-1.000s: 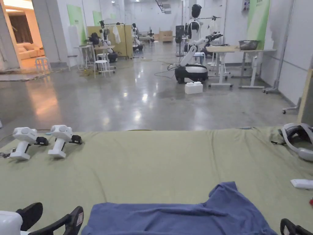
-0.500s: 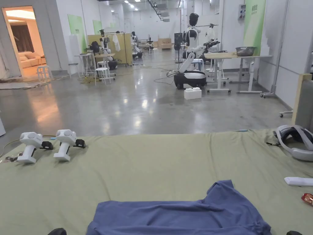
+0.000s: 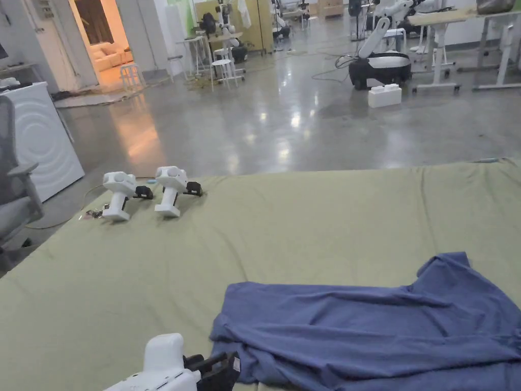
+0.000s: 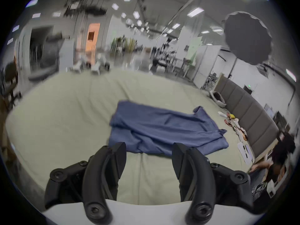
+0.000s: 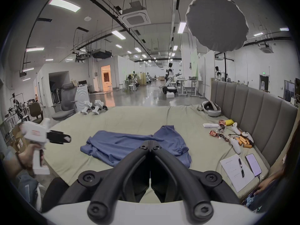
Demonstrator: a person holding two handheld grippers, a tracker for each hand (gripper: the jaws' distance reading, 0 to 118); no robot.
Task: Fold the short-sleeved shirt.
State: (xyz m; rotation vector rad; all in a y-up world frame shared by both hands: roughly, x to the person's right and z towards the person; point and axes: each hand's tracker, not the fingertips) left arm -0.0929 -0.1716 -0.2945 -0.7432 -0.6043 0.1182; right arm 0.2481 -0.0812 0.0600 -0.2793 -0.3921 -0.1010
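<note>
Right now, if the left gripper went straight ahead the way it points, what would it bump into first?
Probably the shirt. The left gripper is open and aimed at its near edge, with only bare bed cover between. Depth is hard to judge, so it might brush the cover first.

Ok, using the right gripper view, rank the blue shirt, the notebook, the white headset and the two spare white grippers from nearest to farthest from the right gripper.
From the right gripper, whose jaws are shut:
1. Blue shirt, straight ahead on the bed.
2. Notebook, right, near the bed's edge.
3. White headset, far right corner by the headboard, and the two spare white grippers, far left edge: too close to call.
</note>
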